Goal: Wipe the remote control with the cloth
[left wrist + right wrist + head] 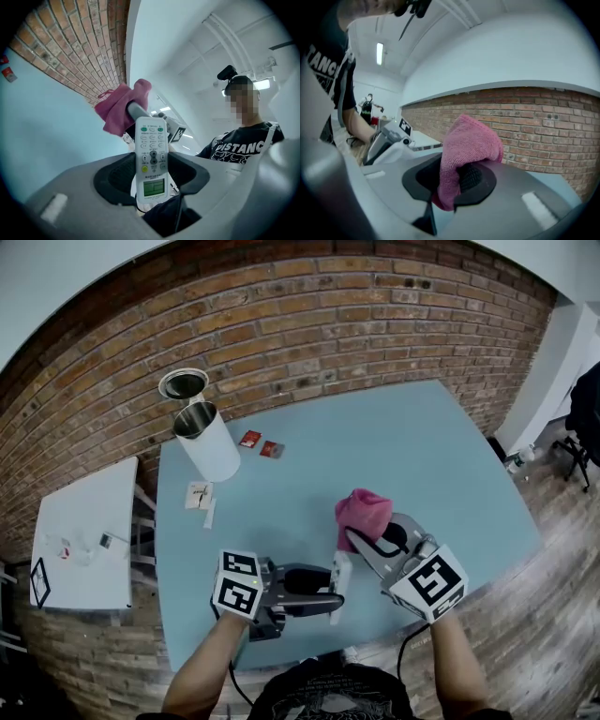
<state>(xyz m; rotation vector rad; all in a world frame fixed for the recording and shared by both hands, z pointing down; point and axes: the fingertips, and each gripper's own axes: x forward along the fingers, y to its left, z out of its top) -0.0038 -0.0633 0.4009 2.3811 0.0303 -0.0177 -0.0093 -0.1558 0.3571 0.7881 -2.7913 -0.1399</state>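
- The left gripper [151, 177] pinches the remote control [151, 154] across its narrow sides near the display end. This probably leaves the button face free for wiping.
- The right gripper [454, 180] is clamped on the pink cloth [466, 150]. A bunched fold bulges past the jaws like a pad.
- Both are held above the blue table [394, 456] near its front edge, the cloth just beside the remote's far end. Whether they touch is unclear.
- Only the head view shows the layout, including a metal can [208, 439]. There the remote is a pale sliver.
- Only the left gripper view shows the keys and screen.
- The right gripper view shows the cloth grip, but the remote cannot be made out.
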